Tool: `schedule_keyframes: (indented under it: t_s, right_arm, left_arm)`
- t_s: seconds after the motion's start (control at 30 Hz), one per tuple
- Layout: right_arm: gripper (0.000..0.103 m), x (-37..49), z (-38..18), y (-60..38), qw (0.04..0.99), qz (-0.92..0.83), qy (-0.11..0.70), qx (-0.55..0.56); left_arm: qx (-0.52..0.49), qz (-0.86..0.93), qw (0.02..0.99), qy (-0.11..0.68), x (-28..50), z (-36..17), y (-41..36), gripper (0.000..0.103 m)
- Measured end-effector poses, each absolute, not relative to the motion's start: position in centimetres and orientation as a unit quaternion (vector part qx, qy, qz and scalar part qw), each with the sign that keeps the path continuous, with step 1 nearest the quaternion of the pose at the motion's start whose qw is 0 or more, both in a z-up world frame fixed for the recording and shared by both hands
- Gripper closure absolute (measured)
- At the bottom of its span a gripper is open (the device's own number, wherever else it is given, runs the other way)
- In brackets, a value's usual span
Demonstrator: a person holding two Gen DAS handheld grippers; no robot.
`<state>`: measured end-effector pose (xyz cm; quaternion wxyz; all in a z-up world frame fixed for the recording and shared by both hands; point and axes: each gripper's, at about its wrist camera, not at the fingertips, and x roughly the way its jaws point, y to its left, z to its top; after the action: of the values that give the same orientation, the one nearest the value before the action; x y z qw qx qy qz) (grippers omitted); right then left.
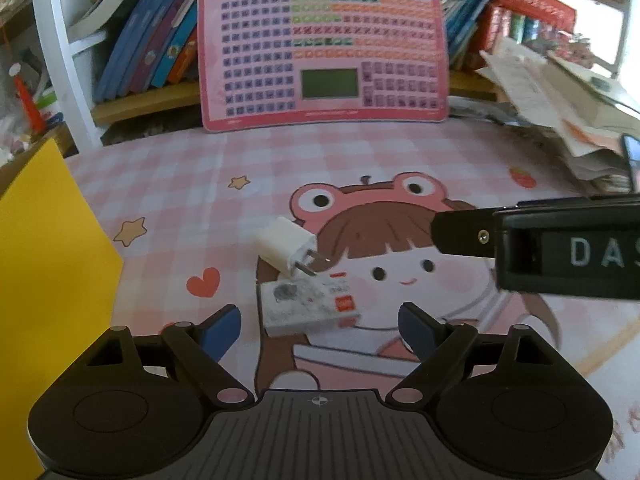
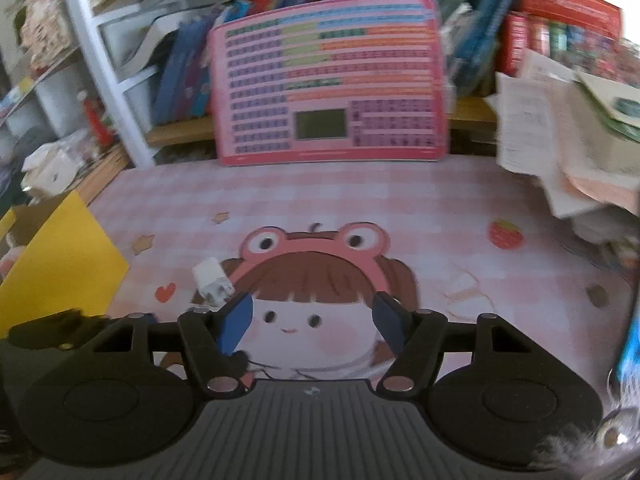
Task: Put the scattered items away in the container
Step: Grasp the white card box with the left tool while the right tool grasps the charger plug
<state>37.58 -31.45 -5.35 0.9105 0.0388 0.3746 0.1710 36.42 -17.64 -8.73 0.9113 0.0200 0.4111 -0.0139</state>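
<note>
Risk of collision: I see the left gripper [image 1: 320,330] wide and empty just short of the card box [image 1: 310,306], charger plug [image 1: 289,248] touching its far edge. Right gripper [image 2: 312,322], half-spread, empty, crowds alongside. Yellow container [image 1: 52,280] waits left.

Charger [image 1: 286,246]: white plug cube, two metal prongs pointing lower right, lying tilted on pink mat, its prong end resting over top edge of card box.
Card box [image 1: 310,306]: small flat white pack, red marks at right end, lying flat just below charger.
Container [image 1: 48,280]: yellow wall, at mat's left edge.
</note>
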Motion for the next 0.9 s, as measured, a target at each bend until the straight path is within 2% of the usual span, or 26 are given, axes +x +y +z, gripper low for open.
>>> schedule_keyframes:
  t_s: [0.03, 0.07, 0.1, 0.17, 0.2, 0.7, 0.8, 0.9]
  right_arm:
    - [0.037, 37.9, -5.4, -31.0, 0.909, 0.179, 0.374, 0.032]
    - [0.037, 38.2, -5.5, -30.5, 0.909, 0.186, 0.373, 0.024]
    - [0.037, 38.6, -5.6, -30.1, 0.908, 0.193, 0.372, 0.018]
    - [0.037, 39.3, -5.9, -29.3, 0.905, 0.207, 0.371, 0.008]
    - [0.037, 39.7, -5.9, -28.8, 0.904, 0.213, 0.372, 0.004]
    - [0.035, 43.3, -7.9, -22.3, 0.88, 0.264, 0.387, -0.079]
    - [0.038, 43.5, -8.8, -21.7, 0.874, 0.26, 0.399, -0.091]
    - [0.048, 43.0, -9.2, -21.5, 0.877, 0.264, 0.388, -0.103]
  left_arm:
    - [0.014, -0.01, 0.91, 0.415, 36.7, -8.9, -17.5, 0.017]
    - [0.01, -0.008, 0.908, 0.418, 36.9, -9.2, -17.4, 0.024]
    - [0.005, -0.008, 0.908, 0.42, 37.0, -9.3, -17.2, 0.027]
    - [0.003, -0.012, 0.91, 0.413, 37.0, -9.2, -16.9, 0.043]
    - [0.003, -0.018, 0.911, 0.413, 37.1, -9.0, -16.7, 0.048]
    - [-0.007, -0.009, 0.895, 0.445, 31.1, -6.6, -14.0, 0.049]
    - [-0.016, -0.013, 0.897, 0.441, 30.3, -5.5, -13.3, 0.049]
    - [-0.019, -0.023, 0.901, 0.434, 29.6, -4.4, -12.8, 0.049]
